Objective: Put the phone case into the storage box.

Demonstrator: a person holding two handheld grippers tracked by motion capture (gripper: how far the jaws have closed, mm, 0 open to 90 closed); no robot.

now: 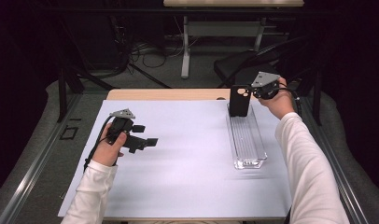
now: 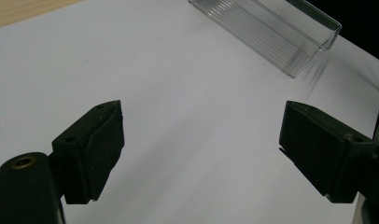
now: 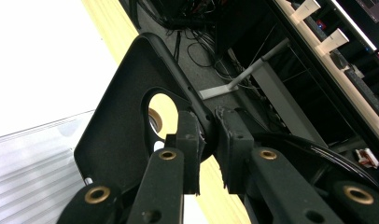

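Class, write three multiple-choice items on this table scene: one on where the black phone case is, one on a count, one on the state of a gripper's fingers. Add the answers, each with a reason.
1. Where is the black phone case?
A. At the far end of the clear tray, held upright
B. Flat beside the left gripper
C. On the floor

2. How many clear trays lie on the white mat?
A. One
B. Two
C. Three

3. How do the left gripper's fingers stand?
A. Clamped on the case
B. Wide apart with nothing between them
C. Shut on a cable

Answers: 1 A, the right gripper pinches its edge above the tray's far end. 2 A, only one is visible. 3 B, bare mat shows between them.
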